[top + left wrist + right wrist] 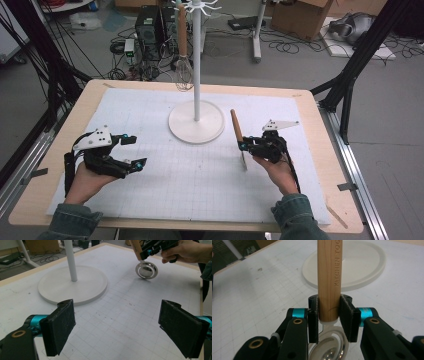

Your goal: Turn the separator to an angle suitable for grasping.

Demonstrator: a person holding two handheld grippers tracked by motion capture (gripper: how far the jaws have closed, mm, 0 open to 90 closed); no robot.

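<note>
My right gripper (243,146) is shut on the wooden handle (329,270) of a kitchen utensil, near its lower end. The handle (235,125) tilts up and away, and the round metal head (146,270) rests on the white grid mat (200,180). In the right gripper view both pads press the handle's sides above the shiny head (329,350). My left gripper (136,151) rests at the mat's left side, open, with bare mat between its pads (60,325). A white hanging stand (196,129) stands at the middle back, and a wooden-handled whisk (183,70) hangs from it.
The stand's round base (72,287) lies between the two grippers, slightly farther back. Past the table's far edge the floor holds computer cases (150,25), cables and cardboard boxes (300,15). Black frame legs (350,75) rise at both sides.
</note>
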